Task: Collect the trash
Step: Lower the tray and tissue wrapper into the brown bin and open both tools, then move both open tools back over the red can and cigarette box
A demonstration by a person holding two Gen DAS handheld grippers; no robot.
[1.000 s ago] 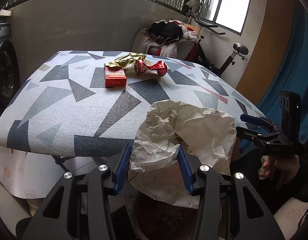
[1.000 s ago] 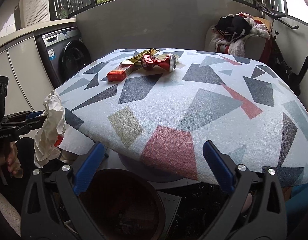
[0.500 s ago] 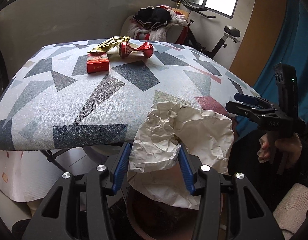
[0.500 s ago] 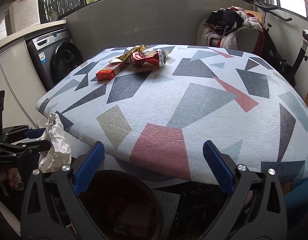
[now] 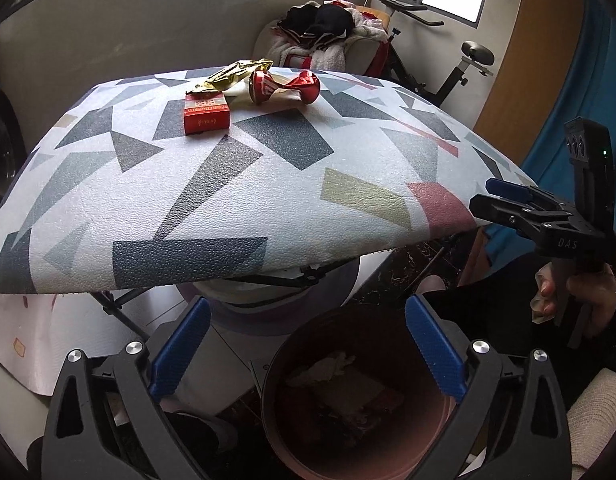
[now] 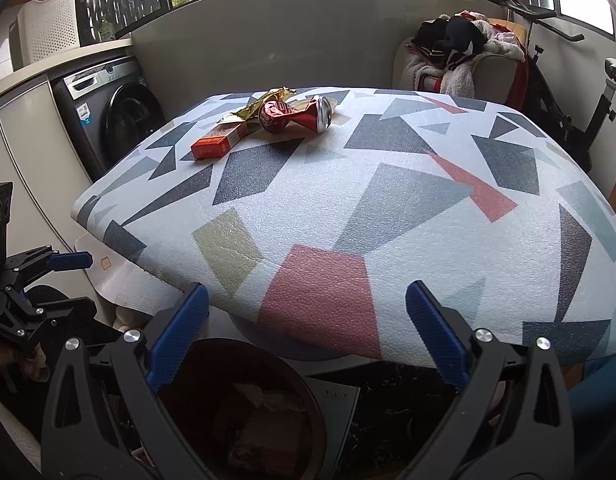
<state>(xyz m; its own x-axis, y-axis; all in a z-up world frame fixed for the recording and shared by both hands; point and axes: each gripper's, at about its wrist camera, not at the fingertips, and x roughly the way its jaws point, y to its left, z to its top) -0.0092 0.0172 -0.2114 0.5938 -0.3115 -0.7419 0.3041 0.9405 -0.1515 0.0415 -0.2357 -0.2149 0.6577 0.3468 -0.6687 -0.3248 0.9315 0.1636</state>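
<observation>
My left gripper (image 5: 308,344) is open and empty above a dark round trash bin (image 5: 276,392), which holds crumpled paper (image 5: 331,364). My right gripper (image 6: 308,332) is open and empty, just above the same bin (image 6: 308,408) at the table's near edge. On the far side of the patterned table (image 5: 212,184) lie a red carton (image 5: 206,114), a crushed red can (image 5: 284,86) and a gold wrapper (image 5: 234,72). They also show in the right wrist view: carton (image 6: 218,142), can (image 6: 296,114), wrapper (image 6: 260,106). The right gripper shows in the left wrist view (image 5: 503,196).
A washing machine (image 6: 112,120) stands left of the table. A chair piled with clothes (image 6: 455,60) and an exercise bike (image 6: 563,92) stand behind it. The table's folding legs (image 5: 268,280) are near the bin.
My left gripper opened and let go of the crumpled white paper, which now lies in the bin. The right gripper stayed open and shifted slightly.
</observation>
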